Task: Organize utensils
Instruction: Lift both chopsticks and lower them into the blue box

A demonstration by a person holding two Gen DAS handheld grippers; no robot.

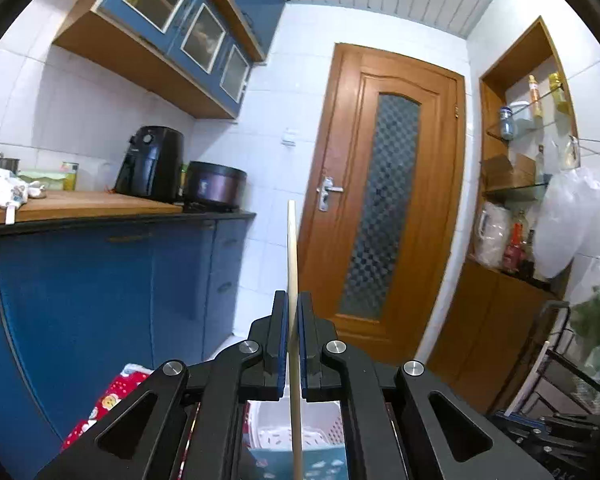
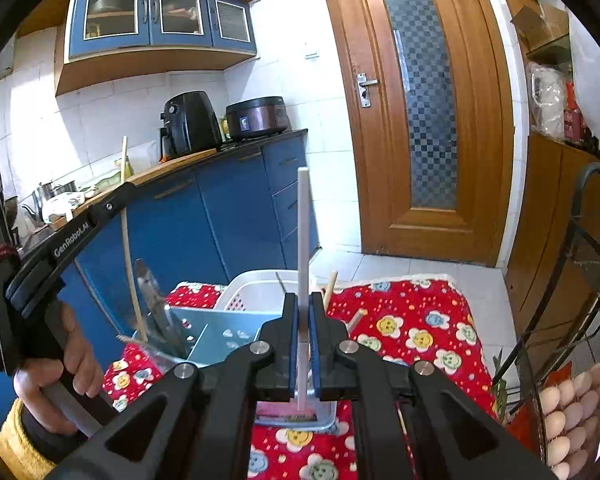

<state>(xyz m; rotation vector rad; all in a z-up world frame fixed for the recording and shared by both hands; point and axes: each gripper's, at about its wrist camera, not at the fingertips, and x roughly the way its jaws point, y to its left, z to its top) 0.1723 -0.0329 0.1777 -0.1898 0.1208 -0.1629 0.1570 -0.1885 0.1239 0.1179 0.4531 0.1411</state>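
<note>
Left hand-held gripper (image 1: 293, 312) clamped on pale chopstick (image 1: 291, 248); right hand-held gripper (image 2: 303, 312) clamped on white stick (image 2: 303, 220), both raised above white basket (image 2: 256, 280). Risk: thin sticks pivoting, slipping from pads.

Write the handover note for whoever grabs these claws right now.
Left claw: shut on a pale wooden chopstick, raised upright.
Right claw: shut on a white stick, also upright.
Below, on the red flowered cloth: a white basket and a blue divided holder that already has utensils standing in it.
Left to do: put both held pieces away; which slot is not evident.
</note>
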